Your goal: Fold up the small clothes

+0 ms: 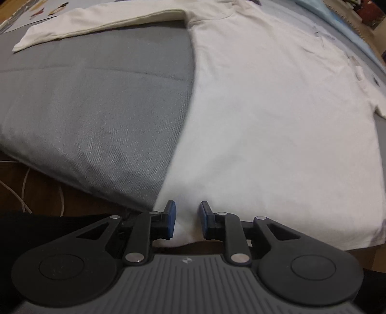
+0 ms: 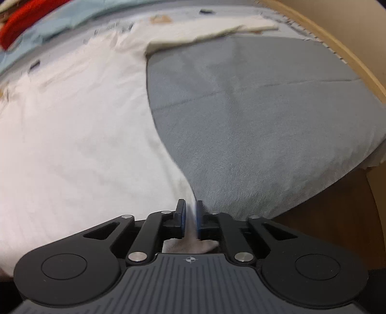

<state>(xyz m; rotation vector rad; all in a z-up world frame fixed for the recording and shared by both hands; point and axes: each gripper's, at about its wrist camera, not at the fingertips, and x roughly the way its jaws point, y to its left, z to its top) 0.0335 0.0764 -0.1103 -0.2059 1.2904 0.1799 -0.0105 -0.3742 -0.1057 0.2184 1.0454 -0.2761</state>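
The left gripper [image 1: 187, 221] points steeply down at the near hem of a white shirt [image 1: 277, 120], at its bottom corner. Its blue pads [image 1: 170, 222] stand a little apart with a fold of hem cloth between them; the gap looks too wide for a firm pinch, so I read it as released, though the cloth may brush one pad. The right gripper [image 2: 189, 221] is at the other bottom corner, and its pads [image 2: 182, 221] are nearly together with a thin edge of the shirt [image 2: 72, 132] squeezed between them and a tuft showing behind, so it is clenched on the hem; that view is smeared, so the contact is not crisp. The shirt lies spread flat, hem toward the person and collar at the far side, on a grey cushion [image 1: 96, 108]. One long sleeve [image 1: 96, 21] runs out sideways across the far edge, and the other sleeve [image 2: 212, 30] does the same on the right side. Neither is folded in. As a judgement, the step in hand is taking hold of both hem corners, before any fold is made. The next move calls for the left pads to close fully on their corner. After that both corners would need lifting together, kept taut and level, and carrying toward the collar so the body doubles over without dragging on the cushion.
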